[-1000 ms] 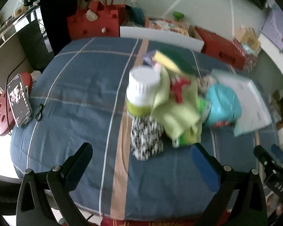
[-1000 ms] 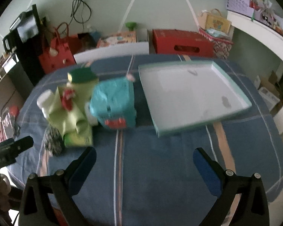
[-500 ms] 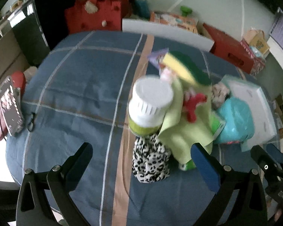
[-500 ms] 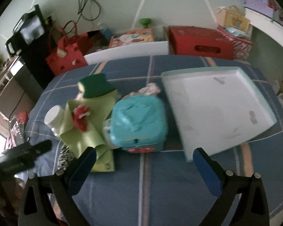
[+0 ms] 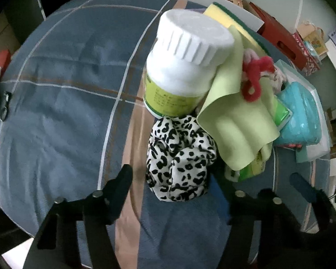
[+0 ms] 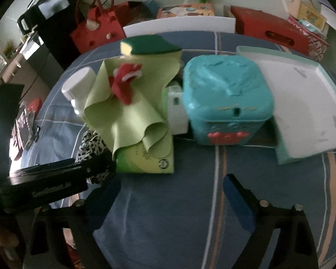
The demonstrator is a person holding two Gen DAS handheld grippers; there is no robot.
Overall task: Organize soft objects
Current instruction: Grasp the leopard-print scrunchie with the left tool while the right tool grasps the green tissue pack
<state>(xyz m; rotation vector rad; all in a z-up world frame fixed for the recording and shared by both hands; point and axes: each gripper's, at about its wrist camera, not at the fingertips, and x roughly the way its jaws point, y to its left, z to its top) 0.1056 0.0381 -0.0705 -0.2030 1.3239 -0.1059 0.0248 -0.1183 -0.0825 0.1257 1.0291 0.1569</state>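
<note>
Two grippers over the pile on the blue plaid tablecloth (image 5: 56, 103). Pile sits mid-table, toward the right edge, w/ the white tray (image 6: 302, 103) at the far right corner.

Left gripper (image 5: 174, 192): jaws closing, leopard-print scrunchie (image 5: 179, 157) betw. them; pads not seen pressing on it yet, so nothing held. Right gripper (image 6: 170, 192): jaws wide, just starting to close, nothing betw. them, only bare cloth below.

Soft items, judged:
- Scrunchie: light, squashy, fabric gathered on elastic. Will collapse under the pads; take it across the bunched middle, not a loose frill. Lies just in front of the white-capped bottle (image 5: 186, 67), touching or nearly; can't tell which.
- Lime cloth (image 6: 132, 103): thin, limp, draped over the green box (image 6: 145, 159) and against the bottle. Pinch a fold near the edge; likely drags the red fuzzy piece (image 6: 123, 83) lying on it.
- Sponge (image 6: 145, 46): yellow w/ green pad, top of pile, springy, easy grip on the sides.

Hard items: bottle, teal box (image 6: 226, 98). Bottle looks top-heavy next to the scrunchie; risk of a knock on lift.
</note>
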